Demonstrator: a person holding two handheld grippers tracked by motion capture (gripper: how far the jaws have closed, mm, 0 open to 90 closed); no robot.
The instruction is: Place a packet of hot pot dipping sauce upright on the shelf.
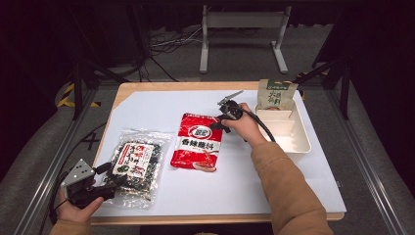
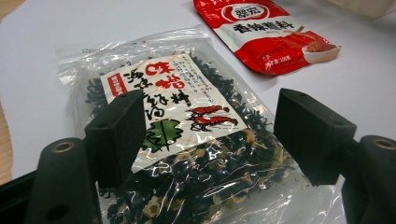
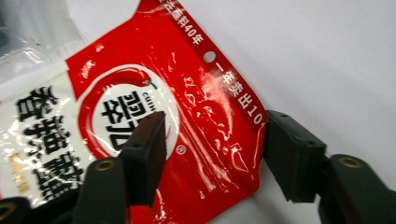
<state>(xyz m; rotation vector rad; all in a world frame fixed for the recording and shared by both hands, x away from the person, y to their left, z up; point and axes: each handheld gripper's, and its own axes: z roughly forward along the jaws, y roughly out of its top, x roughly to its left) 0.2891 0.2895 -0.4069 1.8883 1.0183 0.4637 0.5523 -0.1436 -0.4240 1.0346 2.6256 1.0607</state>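
The right hand-held gripper straddles the red seasoning packet's corner, jaws open; the left hand-held gripper gapes over the seaweed bag.

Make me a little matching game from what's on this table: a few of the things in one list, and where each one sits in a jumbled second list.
Things
1. red sauce packet
2. seaweed bag
3. beige-green packet
4. white tray

Places
A. standing in the tray's far end
B. between the open jaws of the left gripper
C. at the table's right side
D. its top corner between the jaws of the right gripper, mid-table

Pairs: 1-D, 2-B, 3-A, 4-C
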